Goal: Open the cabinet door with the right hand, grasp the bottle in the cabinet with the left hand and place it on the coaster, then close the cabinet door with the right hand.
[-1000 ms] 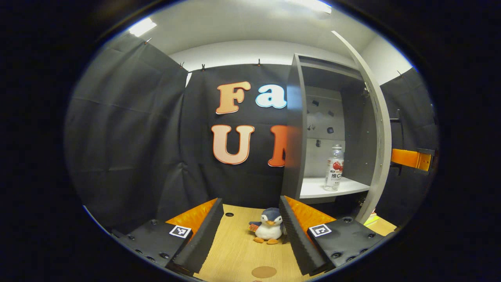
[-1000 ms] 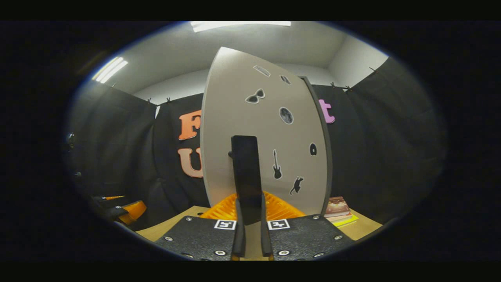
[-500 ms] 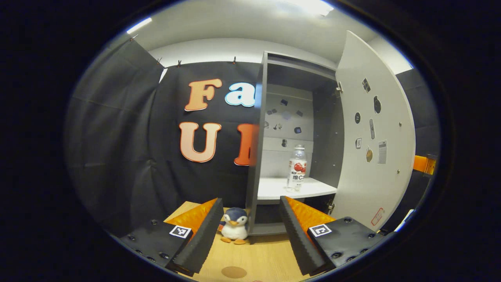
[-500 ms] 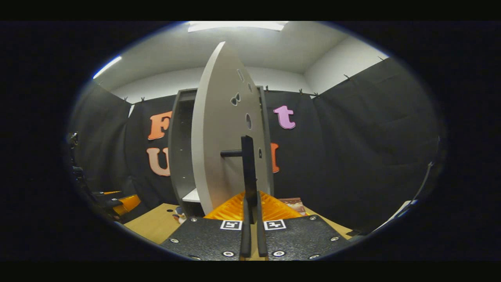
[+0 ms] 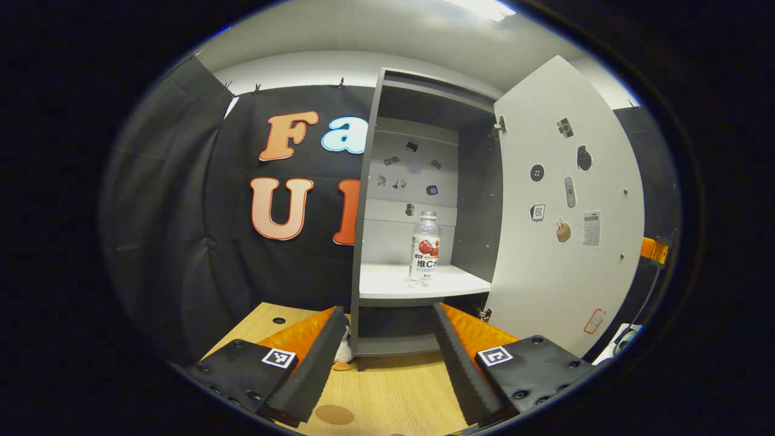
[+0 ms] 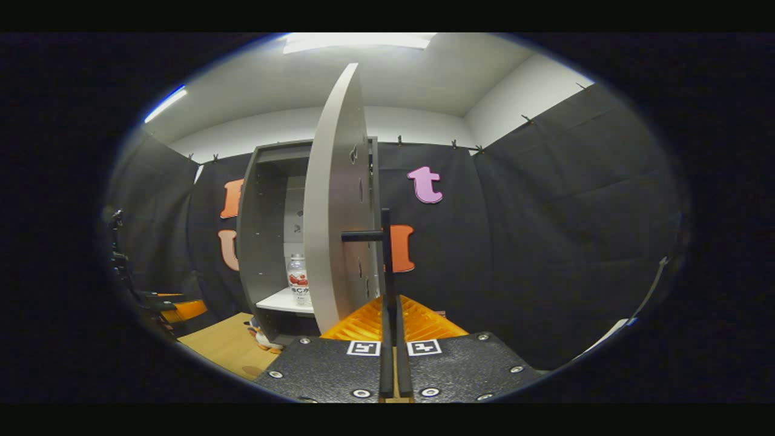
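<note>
My right gripper [image 6: 391, 339] clamps the grey cabinet door's black bar handle [image 6: 385, 254], frame centre. My left gripper [image 5: 387, 363] gapes wide below the clear, red-labelled plastic bottle [image 5: 424, 249].

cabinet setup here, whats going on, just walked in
A person works two handheld grippers at a grey cabinet. The right gripper is shut on the door handle and holds the cabinet door wide open. The left gripper is open, aimed at the bottle standing upright on the shelf, not yet touching it. The round coaster lies bare on the wooden table.
</note>
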